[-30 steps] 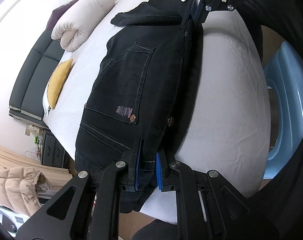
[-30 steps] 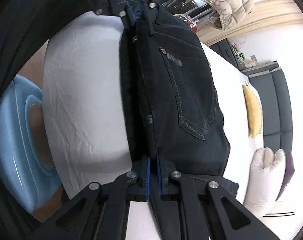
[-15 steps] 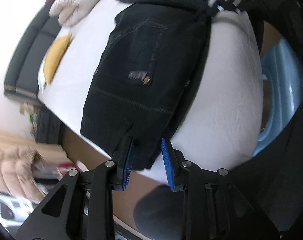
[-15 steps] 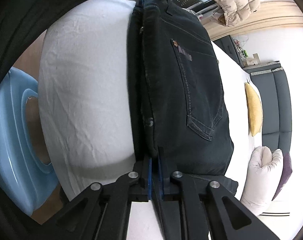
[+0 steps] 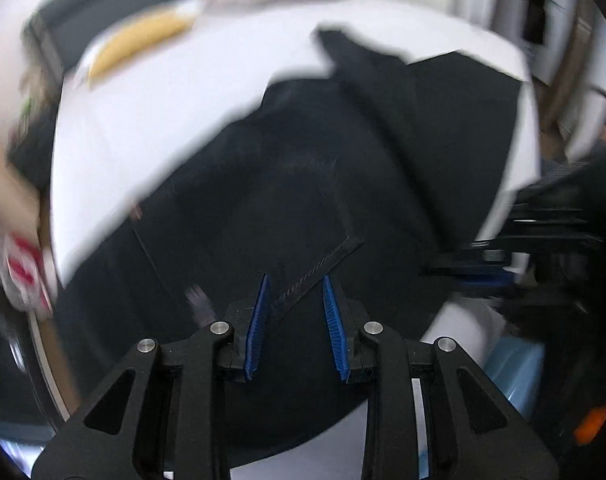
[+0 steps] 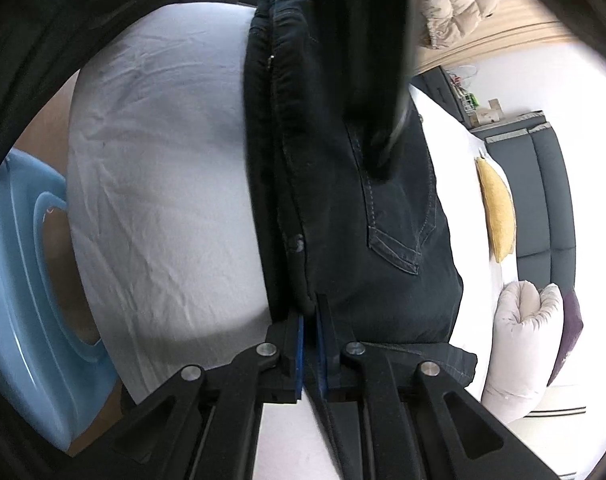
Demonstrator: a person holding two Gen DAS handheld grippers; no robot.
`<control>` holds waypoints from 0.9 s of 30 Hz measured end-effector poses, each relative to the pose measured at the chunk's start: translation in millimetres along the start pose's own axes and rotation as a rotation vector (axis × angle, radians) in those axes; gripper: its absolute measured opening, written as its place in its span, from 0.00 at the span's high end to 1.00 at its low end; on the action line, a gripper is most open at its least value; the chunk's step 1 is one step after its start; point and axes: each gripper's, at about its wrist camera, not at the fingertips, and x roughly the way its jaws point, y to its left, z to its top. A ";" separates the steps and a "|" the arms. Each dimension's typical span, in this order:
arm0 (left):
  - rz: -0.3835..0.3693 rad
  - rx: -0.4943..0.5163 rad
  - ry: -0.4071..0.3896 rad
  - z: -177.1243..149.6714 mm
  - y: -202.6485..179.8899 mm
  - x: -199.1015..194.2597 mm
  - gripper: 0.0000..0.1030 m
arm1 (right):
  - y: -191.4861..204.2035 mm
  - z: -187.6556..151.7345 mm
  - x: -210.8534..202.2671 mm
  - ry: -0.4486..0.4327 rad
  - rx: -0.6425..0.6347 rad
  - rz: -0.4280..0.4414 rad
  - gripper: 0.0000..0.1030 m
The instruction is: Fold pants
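Black jeans (image 5: 311, 184) lie folded on a white-sheeted bed (image 5: 119, 136). My left gripper (image 5: 295, 304) is open and empty, its blue pads apart just above the jeans near a stitched pocket corner; this view is blurred by motion. My right gripper (image 6: 310, 320) is shut on the folded edge of the jeans (image 6: 343, 216) at the bed's near side. The left gripper's dark, blurred body (image 6: 375, 56) crosses above the jeans in the right wrist view. The right gripper also shows at the right of the left wrist view (image 5: 487, 272).
A light blue plastic stool (image 6: 19, 280) stands beside the bed. A yellow cushion (image 6: 497, 208) and a white rolled duvet (image 6: 523, 340) lie on the bed by a dark headboard (image 6: 543, 184). A beige jacket (image 6: 455, 0) hangs beyond the bed.
My left gripper opened and let go of the jeans' waistband, then swung fast over the jeans. My right gripper stayed shut on the folded edge.
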 end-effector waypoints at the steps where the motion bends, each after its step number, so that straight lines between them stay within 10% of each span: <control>1: -0.009 -0.050 -0.006 -3.8 3.2 7.3 0.74 | 0.5 -1.0 0.2 -0.004 0.008 -0.006 0.91; 8: -0.009 -0.103 0.015 -2.0 0.9 16.5 0.74 | -1.4 -9.8 -6.2 -0.048 0.123 -0.056 0.85; 11: -0.014 -0.119 0.015 -1.1 0.2 18.2 0.74 | -29.0 -23.9 -20.3 -0.085 0.294 0.009 0.48; 18: -0.002 -0.152 0.011 0.8 -1.6 20.0 0.74 | -162.8 -106.8 -12.3 -0.178 0.971 0.226 0.41; 27: -0.001 -0.171 0.011 -4.2 6.1 15.8 0.74 | -317.5 -278.6 125.8 -0.252 1.973 0.425 0.41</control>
